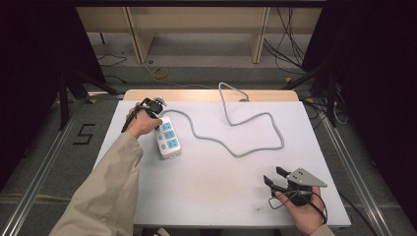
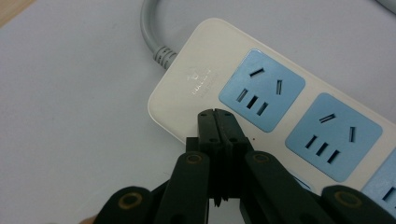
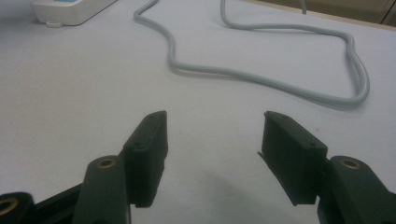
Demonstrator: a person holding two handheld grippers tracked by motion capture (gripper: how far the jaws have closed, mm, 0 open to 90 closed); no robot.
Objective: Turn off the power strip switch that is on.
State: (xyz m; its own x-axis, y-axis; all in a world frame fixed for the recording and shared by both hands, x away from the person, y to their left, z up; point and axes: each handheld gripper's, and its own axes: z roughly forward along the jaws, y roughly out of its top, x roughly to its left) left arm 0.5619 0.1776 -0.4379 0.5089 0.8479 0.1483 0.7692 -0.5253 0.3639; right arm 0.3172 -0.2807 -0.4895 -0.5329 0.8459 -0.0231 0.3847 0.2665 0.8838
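A white power strip with blue sockets lies at the table's left, its grey cable snaking across the white top. My left gripper hovers over the strip's cable end. In the left gripper view its jaws are pressed together, nothing between them, the left gripper tip right over the strip beside the first blue socket; whether it touches I cannot tell. My right gripper rests near the front right, jaws apart. The right gripper has bare table between its pads, the cable beyond it.
The white table top ends at a wooden strip along the far edge. The cable loops over the middle and runs off the back. Dark stands and floor cables surround the table. The strip's near end sits far left in the right gripper view.
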